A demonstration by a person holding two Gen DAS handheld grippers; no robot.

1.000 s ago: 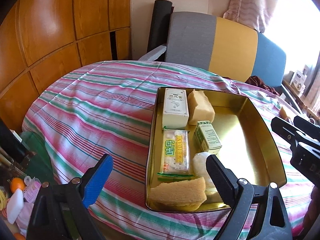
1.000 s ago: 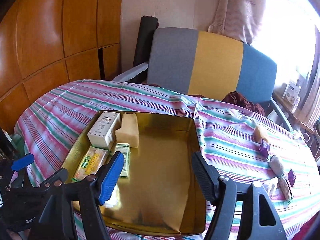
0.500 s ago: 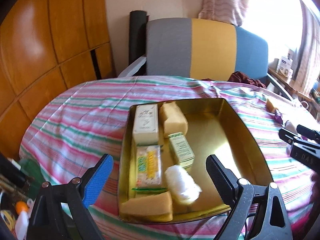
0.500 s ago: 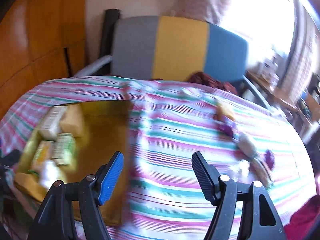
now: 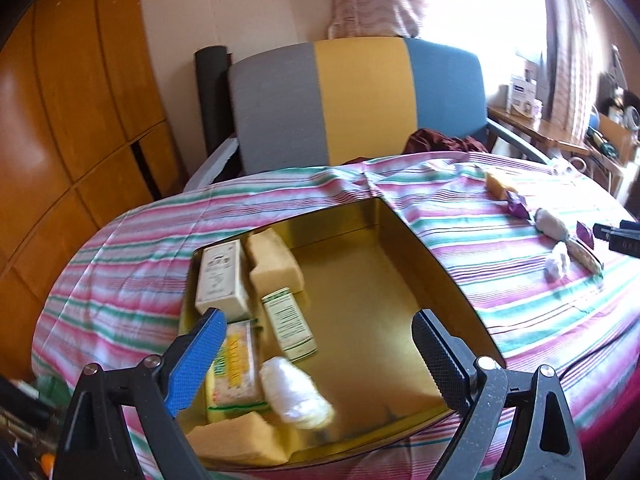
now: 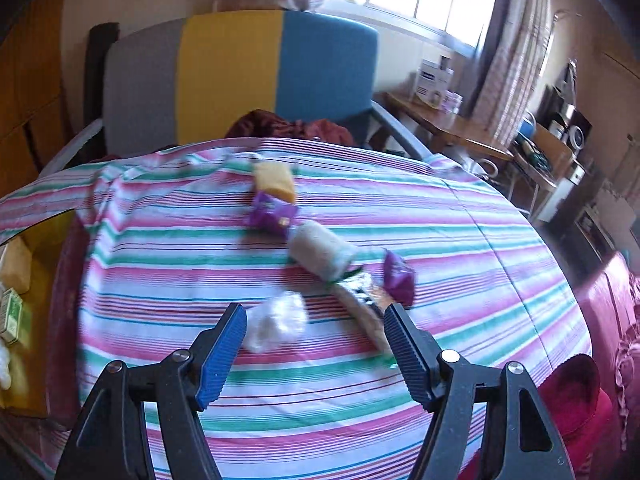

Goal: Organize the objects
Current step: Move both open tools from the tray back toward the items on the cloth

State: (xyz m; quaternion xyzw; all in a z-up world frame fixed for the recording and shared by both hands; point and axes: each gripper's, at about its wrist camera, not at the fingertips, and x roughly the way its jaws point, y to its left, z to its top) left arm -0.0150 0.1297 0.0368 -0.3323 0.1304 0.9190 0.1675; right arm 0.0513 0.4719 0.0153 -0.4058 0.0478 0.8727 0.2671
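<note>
A gold metal tray [image 5: 440,264] lies on the striped tablecloth and holds a white box [image 5: 220,276], a yellow sponge [image 5: 276,264], a green-and-white box [image 5: 289,322], a biscuit pack [image 5: 236,364], a white wrapped roll [image 5: 294,392] and another sponge [image 5: 236,440]. My left gripper [image 5: 320,356] hovers open over the tray's near end, empty. To the right on the cloth lie a yellow sponge [image 6: 274,180], a purple packet [image 6: 270,214], a pale roll [image 6: 320,254], a second purple packet [image 6: 396,280], a flat silver-wrapped snack [image 6: 360,308] and a white wrapped lump [image 6: 276,320]. My right gripper [image 6: 314,356] is open just short of that lump.
A grey, yellow and blue chair [image 5: 360,100] stands behind the table with a dark red cloth [image 6: 288,124] on its seat. Wooden panelling [image 5: 60,120] fills the left. A cluttered side table [image 6: 460,120] stands at the right. The tray's edge [image 6: 44,248] shows in the right wrist view.
My right gripper swung right, from over the tray to the loose items on the cloth. My left gripper's view shifted and rolled, so the tray now sits more centred.
</note>
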